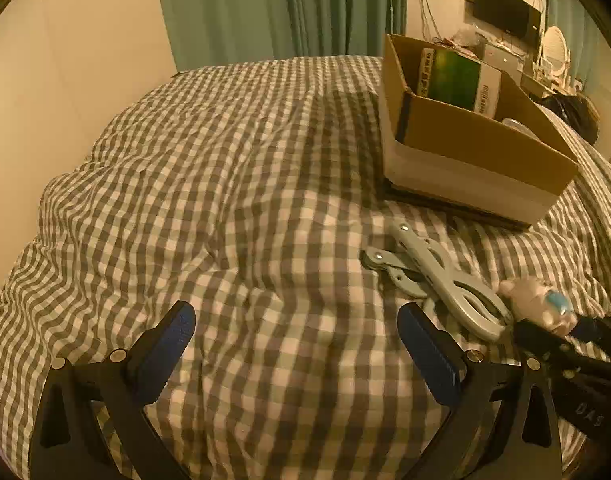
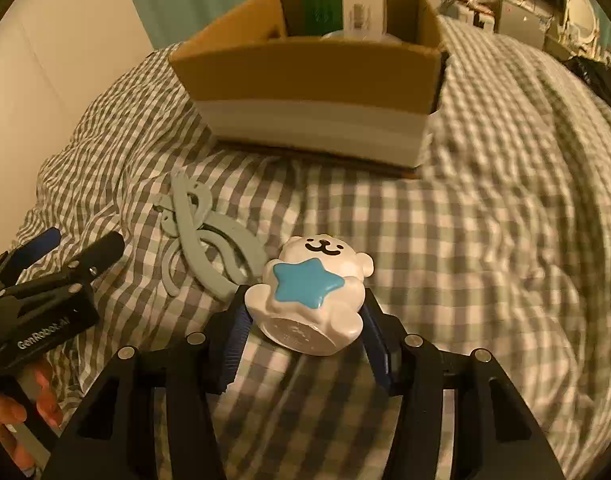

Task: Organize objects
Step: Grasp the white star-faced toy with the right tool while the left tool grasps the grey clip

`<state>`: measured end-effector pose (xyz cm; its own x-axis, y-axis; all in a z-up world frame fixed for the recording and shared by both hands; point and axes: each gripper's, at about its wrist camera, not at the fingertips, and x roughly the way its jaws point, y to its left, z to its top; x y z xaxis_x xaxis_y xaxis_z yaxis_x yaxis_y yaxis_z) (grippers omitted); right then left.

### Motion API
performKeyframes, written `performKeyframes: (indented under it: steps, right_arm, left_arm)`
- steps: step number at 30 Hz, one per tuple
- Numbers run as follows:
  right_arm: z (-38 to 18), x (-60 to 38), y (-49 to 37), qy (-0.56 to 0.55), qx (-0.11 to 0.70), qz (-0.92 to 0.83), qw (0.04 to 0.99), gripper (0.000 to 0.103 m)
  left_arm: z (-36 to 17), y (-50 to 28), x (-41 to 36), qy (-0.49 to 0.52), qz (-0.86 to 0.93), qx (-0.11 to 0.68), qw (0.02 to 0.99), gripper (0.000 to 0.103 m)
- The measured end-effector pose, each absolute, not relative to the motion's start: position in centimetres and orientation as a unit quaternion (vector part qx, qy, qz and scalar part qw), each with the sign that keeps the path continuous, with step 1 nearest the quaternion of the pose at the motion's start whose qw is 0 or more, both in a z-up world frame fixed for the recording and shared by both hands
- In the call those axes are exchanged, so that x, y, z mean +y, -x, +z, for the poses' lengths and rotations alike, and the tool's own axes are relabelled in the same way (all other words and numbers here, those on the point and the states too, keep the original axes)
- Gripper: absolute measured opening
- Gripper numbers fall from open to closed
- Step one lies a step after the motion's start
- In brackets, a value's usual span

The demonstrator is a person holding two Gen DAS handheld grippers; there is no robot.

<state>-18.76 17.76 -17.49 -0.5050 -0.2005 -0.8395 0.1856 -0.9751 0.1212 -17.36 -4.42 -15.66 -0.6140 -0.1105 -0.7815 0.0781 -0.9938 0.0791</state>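
Looking along the left wrist view first: left gripper (image 1: 295, 344) hangs over the checked bedcover (image 1: 209, 184) with its blue-padded fingers (image 1: 167, 346) spread wide, nothing between them, only fabric underneath. Just past the right-hand finger lie two grey clips (image 1: 433, 272), crossed over each other on the cover. At the far right edge the white bear toy (image 1: 539, 300) shows partly, pinched in the right gripper (image 1: 561, 326); its blue patch is just visible. Behind the clips a cardboard box (image 1: 473, 140) sits on the bed, open top, a green-and-white carton (image 1: 455, 80) standing inside against the back wall. Curtain (image 1: 265, 8) and a wall-mounted screen (image 1: 505, 14) in the background. Right wrist view: right gripper (image 2: 305, 340) is clamped on the bear toy (image 2: 313, 292), pads pressing its left and right flanks near the round base; the toy tilts back, face and blue star (image 2: 307, 280) toward the camera, and it appears lifted off the cover, though contact under the base can't be confirmed. Grey clips (image 2: 203, 248) lie just left of the toy, touching the bedcover (image 2: 485, 260). Cardboard box (image 2: 309, 80) is straight ahead, well apart from the toy. Left gripper (image 2: 45, 268) enters from the left edge, held by a hand (image 2: 21, 416); its opening can't be judged from this angle.
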Motion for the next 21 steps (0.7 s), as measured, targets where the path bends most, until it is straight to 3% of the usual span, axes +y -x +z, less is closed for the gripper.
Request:
performKeyframes:
  steps: [10,21]
  right_arm:
    - [-12.4,22.4,15.8,-0.440,-0.019,-0.896,0.064,0.052]
    - [-13.6,25.5,16.6,-0.442,-0.037,-0.895,0.049,0.052]
  left_arm:
    - [-13.8,15.7,-0.8,-0.437,-0.899,0.003,0.023,0.103]
    - [-16.2,20.4,3.9,-0.467,-0.884,0.013,0.000,0.103]
